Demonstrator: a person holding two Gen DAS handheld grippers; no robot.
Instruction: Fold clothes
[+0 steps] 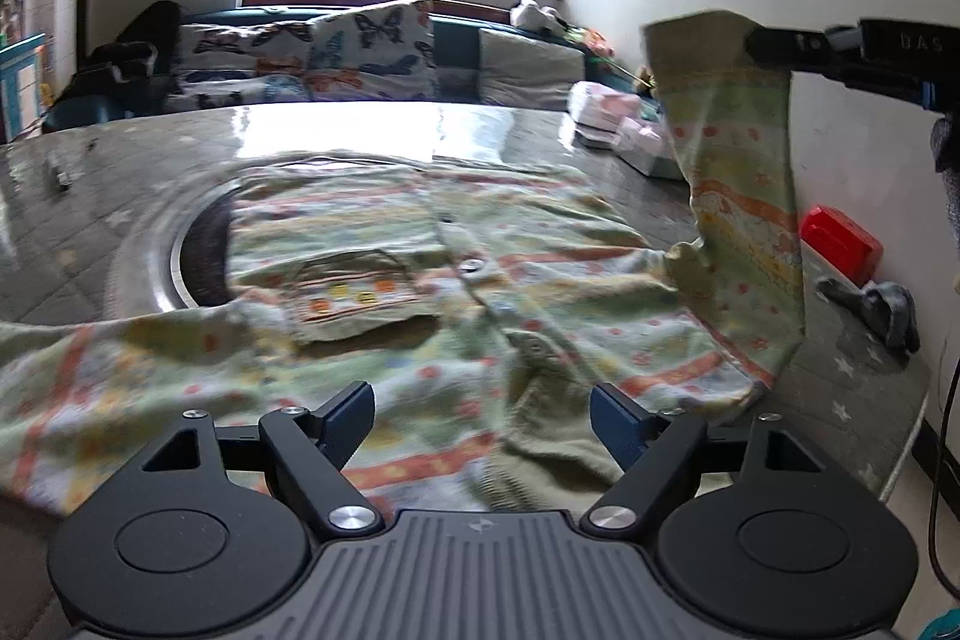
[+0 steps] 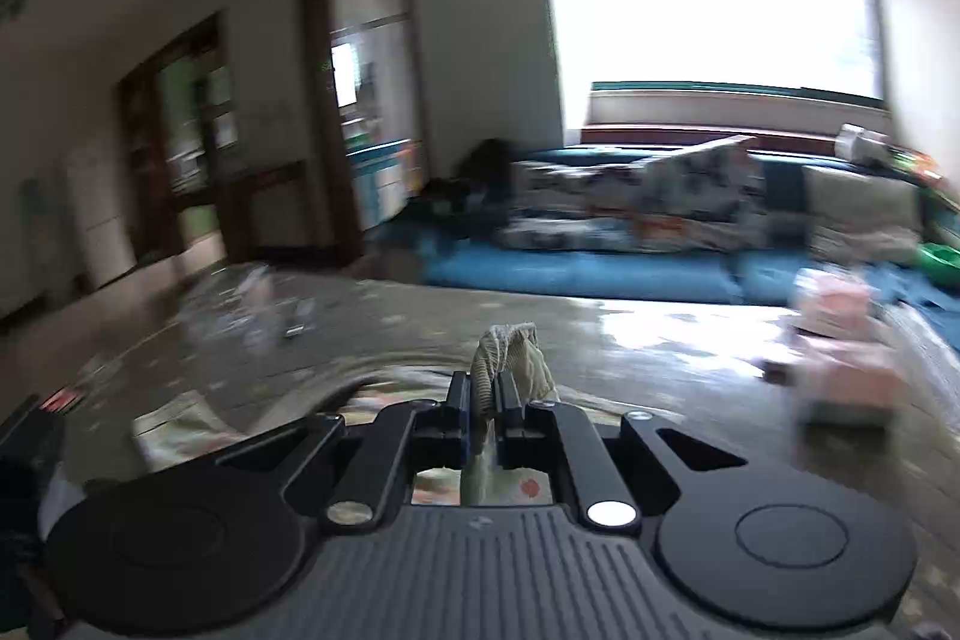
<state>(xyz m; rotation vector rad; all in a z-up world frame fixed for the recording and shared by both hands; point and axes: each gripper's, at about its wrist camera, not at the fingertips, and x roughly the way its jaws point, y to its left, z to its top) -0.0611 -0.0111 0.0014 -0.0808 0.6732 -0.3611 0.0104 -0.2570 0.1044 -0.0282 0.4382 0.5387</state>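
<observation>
A pale green patterned child's shirt (image 1: 420,292) with orange stripes, buttons and a chest pocket lies spread front-up on the grey table (image 1: 90,196). My left gripper (image 1: 483,409) is open and empty, low over the shirt's near hem. My right gripper (image 1: 762,43) comes in from the upper right, shut on the end of the shirt's sleeve (image 1: 732,196), holding it lifted well above the table. In the right wrist view the right gripper (image 2: 483,391) pinches a bunched bit of that sleeve (image 2: 510,358) between its closed fingers.
A round metal-rimmed recess (image 1: 186,250) sits in the table under the shirt's left part. Pink-white packs (image 1: 618,124) lie at the far right; a red box (image 1: 840,244) and grey cloth (image 1: 882,310) near the right wall. A sofa with cushions (image 1: 336,58) stands behind.
</observation>
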